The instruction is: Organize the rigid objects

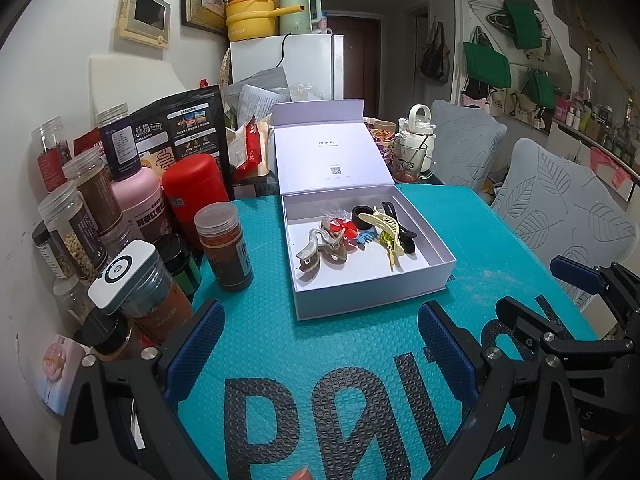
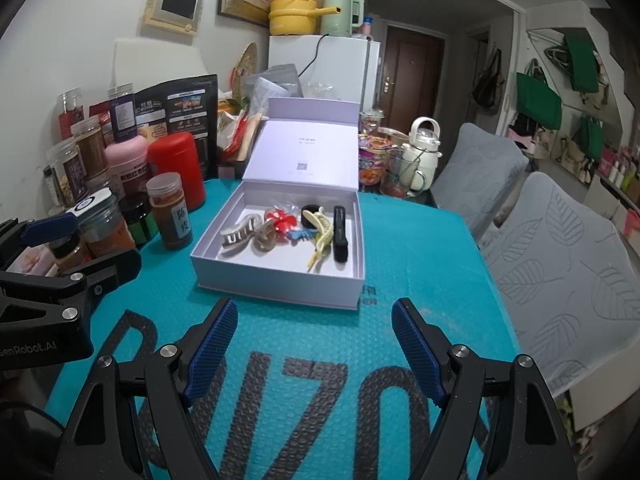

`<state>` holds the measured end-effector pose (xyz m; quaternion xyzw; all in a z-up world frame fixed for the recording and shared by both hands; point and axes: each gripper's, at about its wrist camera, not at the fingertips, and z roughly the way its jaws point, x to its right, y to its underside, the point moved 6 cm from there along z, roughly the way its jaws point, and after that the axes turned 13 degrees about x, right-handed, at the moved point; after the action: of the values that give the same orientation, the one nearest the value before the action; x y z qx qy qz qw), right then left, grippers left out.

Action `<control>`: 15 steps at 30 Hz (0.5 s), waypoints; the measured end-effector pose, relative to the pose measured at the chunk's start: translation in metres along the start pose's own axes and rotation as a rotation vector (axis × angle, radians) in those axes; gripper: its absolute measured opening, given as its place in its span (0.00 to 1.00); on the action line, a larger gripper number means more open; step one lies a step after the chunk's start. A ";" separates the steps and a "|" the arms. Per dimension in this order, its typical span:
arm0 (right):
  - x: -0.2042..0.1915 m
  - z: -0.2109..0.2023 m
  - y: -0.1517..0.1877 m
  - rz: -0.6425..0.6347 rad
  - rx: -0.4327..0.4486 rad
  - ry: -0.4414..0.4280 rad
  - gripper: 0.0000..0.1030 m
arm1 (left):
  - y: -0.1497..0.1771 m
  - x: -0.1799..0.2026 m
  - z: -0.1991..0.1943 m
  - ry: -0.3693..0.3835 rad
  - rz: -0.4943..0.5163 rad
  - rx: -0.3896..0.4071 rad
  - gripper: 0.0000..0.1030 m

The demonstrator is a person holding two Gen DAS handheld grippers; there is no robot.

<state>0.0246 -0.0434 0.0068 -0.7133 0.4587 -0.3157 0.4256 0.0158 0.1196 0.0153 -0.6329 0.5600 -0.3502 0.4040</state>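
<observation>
Just ahead of the right gripper (image 2: pixel 312 350) sits the white box (image 2: pixel 276 292) of hair clips (image 2: pixel 324 234) on the counter (image 2: pixel 420 260). Both grippers are wide apart and empty. Clips look light, hard, slippery; grab one across its middle.

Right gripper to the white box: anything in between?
Nothing. In the right wrist view only bare teal mat lies between the open right gripper and the white box.
</observation>
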 end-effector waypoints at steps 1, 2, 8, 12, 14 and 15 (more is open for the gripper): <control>0.000 0.000 0.000 0.001 0.000 0.001 0.78 | 0.000 0.000 0.000 0.000 0.001 0.000 0.96; 0.000 0.000 0.000 0.003 0.000 0.001 0.78 | 0.000 0.000 0.000 -0.001 0.002 -0.001 0.96; 0.002 0.001 0.001 0.001 -0.003 0.004 0.78 | -0.001 0.000 0.002 0.001 0.002 0.001 0.96; 0.001 0.001 0.001 0.004 -0.003 0.004 0.78 | -0.001 0.000 0.003 0.002 0.001 0.000 0.96; 0.001 0.004 0.001 -0.003 -0.022 0.004 0.78 | -0.001 0.001 0.003 0.011 -0.001 0.002 0.96; 0.001 0.004 0.000 -0.008 -0.023 0.006 0.78 | -0.002 0.001 0.003 0.014 -0.003 0.002 0.96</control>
<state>0.0286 -0.0428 0.0048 -0.7191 0.4607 -0.3143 0.4146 0.0195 0.1191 0.0154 -0.6307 0.5616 -0.3558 0.4003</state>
